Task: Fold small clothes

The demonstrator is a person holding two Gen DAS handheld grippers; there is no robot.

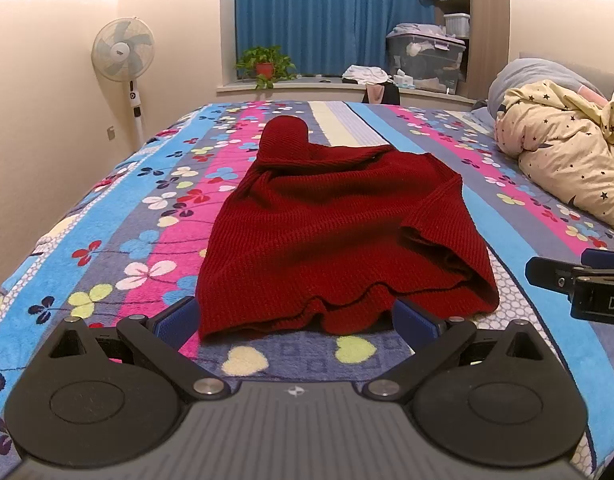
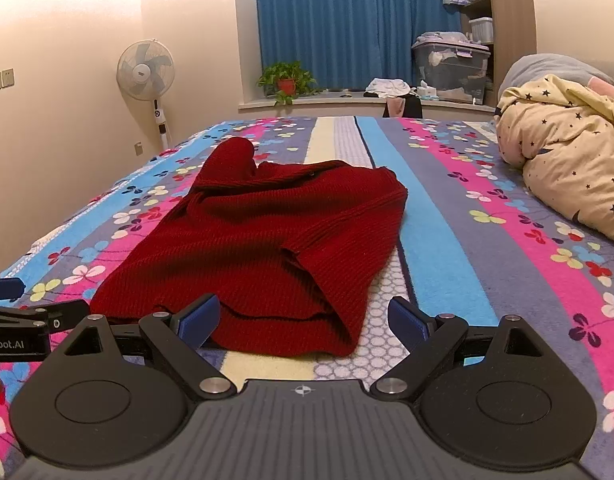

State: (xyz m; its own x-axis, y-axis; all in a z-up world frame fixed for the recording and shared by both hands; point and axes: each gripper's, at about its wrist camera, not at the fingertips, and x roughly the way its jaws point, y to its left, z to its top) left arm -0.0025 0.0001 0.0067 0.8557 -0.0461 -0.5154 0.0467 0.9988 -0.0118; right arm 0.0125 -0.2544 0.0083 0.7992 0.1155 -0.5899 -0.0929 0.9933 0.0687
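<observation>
Left gripper, nearest the lens in the left wrist view: fingers spread wide, holding nothing, set at the near hem of the sweater. Right gripper, nearest the lens in the right wrist view: fingers likewise spread and empty, the left one just at the hem, the right one clear of the cloth. Bed: covered by a striped, flower-printed blanket. Quilt: cream with dark stars, bunched at the bed's right edge. Sweater: dark red knit, lying mid-bed near its front edge, right side folded over the body, one sleeve pointing toward the far edge. Curtain: blue, behind the far sill. Storage box: clear, on the sill at right. Fan: standing beyond the bed's left edge. Plant: potted, on the sill.
</observation>
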